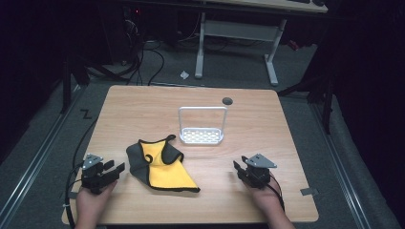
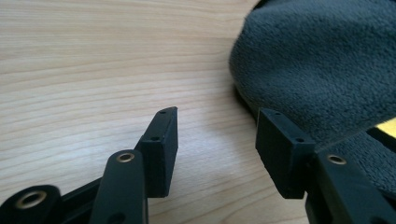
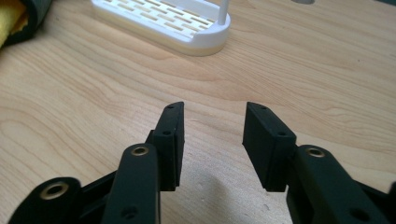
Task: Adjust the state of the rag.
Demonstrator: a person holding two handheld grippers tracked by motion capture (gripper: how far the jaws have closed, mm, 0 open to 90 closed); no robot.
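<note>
Left claw (image 1: 116,168) agape, empty – beside grey-yellow cloth (image 1: 162,164) edge; right claw (image 1: 238,167) agape, empty – bare table (image 1: 267,119) ahead

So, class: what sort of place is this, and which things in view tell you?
Probably a lab or workshop set up for recording: a wooden table on grey carpet, tangled cables on the floor behind, and a desk frame beyond.
</note>
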